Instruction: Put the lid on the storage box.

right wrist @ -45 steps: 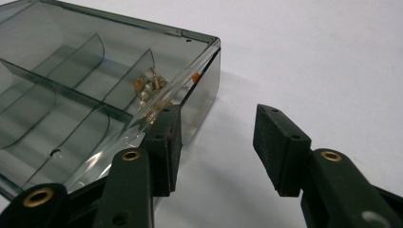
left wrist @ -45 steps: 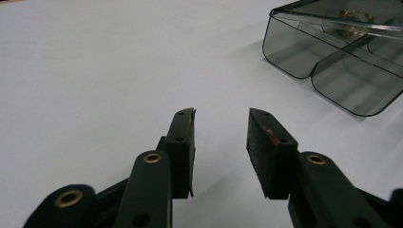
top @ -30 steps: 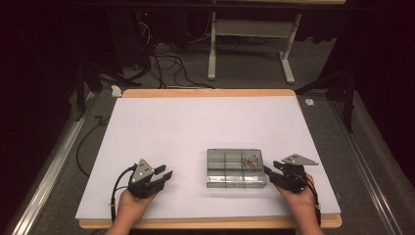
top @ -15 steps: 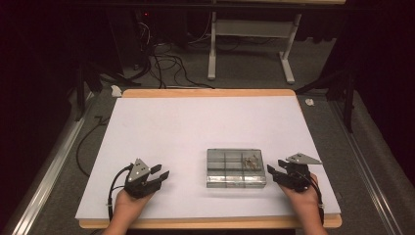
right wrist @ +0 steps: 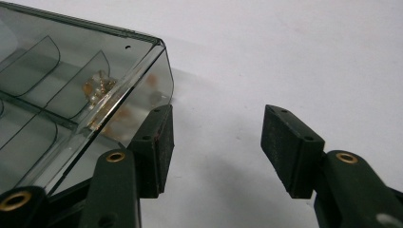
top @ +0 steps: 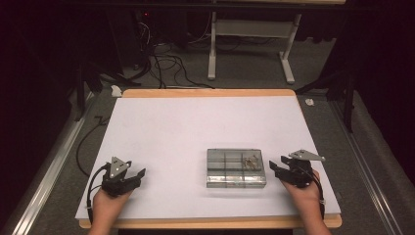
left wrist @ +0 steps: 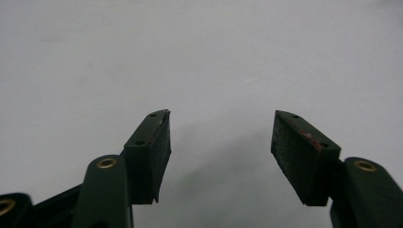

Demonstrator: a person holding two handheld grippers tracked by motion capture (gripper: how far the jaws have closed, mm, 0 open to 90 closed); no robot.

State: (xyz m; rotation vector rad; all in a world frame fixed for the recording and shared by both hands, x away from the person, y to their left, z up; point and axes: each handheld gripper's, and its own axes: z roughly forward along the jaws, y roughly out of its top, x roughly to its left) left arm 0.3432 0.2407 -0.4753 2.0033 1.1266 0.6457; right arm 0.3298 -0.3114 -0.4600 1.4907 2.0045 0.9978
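A clear plastic compartment box (top: pixel 236 168) lies flat on the white table top (top: pixel 195 122), near the front and right of centre. One of its compartments holds small brass parts (top: pixel 252 161). My left gripper (top: pixel 139 175) rests at the front left, well apart from the box. In the left gripper view this gripper (left wrist: pixel 221 128) is open over bare white surface, and its jaws have just been opening. My right gripper (top: pixel 276 164) sits just right of the box. It (right wrist: pixel 216 123) is open with nothing between the jaws, which have just been opening slightly; its left jaw is beside the box (right wrist: pixel 71 85) corner.
The table has a wooden edge (top: pixel 210 223) at the front. Beyond its far edge, cables (top: pixel 166 63) lie on the floor and a white desk frame (top: pixel 249 49) stands. Metal rails (top: pixel 44 161) run along both sides of the table.
The left gripper has slid to the left along the front of the table and its jaws stand wider. The right gripper has hardly moved.
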